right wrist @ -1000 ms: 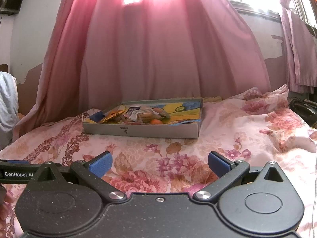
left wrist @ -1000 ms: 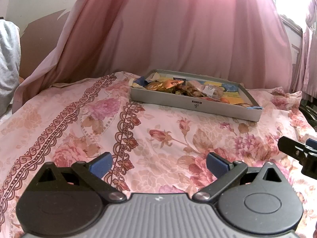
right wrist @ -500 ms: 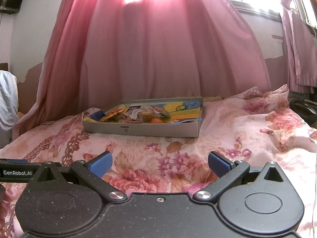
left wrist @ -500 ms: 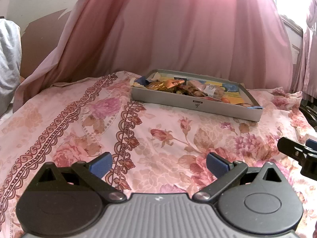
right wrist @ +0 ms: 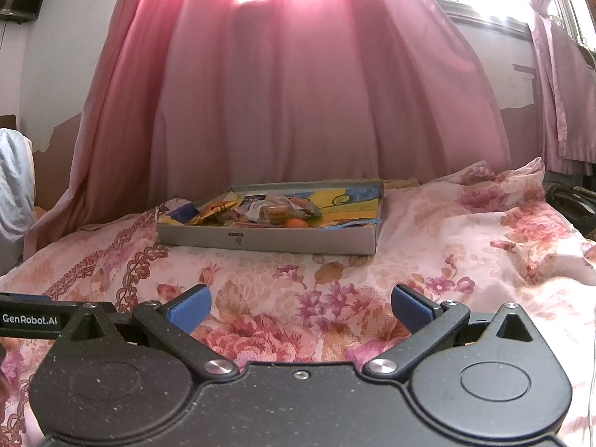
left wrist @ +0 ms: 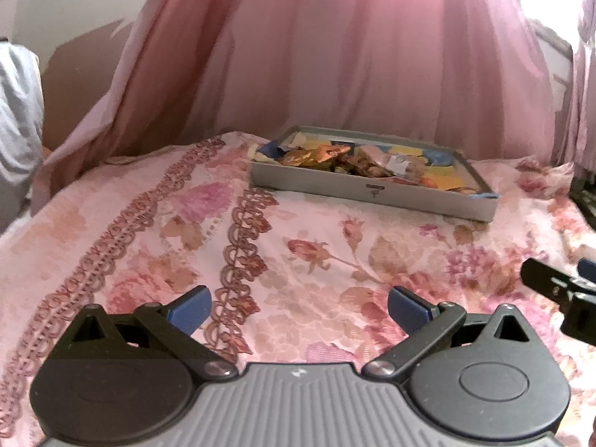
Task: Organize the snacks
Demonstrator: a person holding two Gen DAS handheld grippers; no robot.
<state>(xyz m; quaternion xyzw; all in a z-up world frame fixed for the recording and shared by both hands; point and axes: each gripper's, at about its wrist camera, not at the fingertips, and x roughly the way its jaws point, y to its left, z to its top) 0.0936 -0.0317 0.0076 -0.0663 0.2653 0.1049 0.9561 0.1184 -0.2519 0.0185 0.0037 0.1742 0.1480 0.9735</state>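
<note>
A shallow grey box [left wrist: 372,193] [right wrist: 268,240] lies on the flowered bedspread, well ahead of both grippers. It holds a heap of snack packets [left wrist: 357,158] [right wrist: 260,210] in gold, orange, yellow and blue wrappers, and a small orange round item [right wrist: 296,222]. My left gripper [left wrist: 300,307] hovers low over the bedspread, open, with nothing between its blue pads. The right gripper [right wrist: 301,303] is likewise open and empty; part of it [left wrist: 558,290] shows at the right edge of the left wrist view.
The bedspread [right wrist: 465,246] stretches wide and rumpled between grippers and box. Pink curtains [right wrist: 298,93] hang behind the box, with a bright window behind them. White-grey fabric [left wrist: 16,130] is at the far left. A dark object [right wrist: 573,205] sits at the bed's right edge.
Both grippers have edged slightly nearer the box. Neither gripper has changed its opening.
</note>
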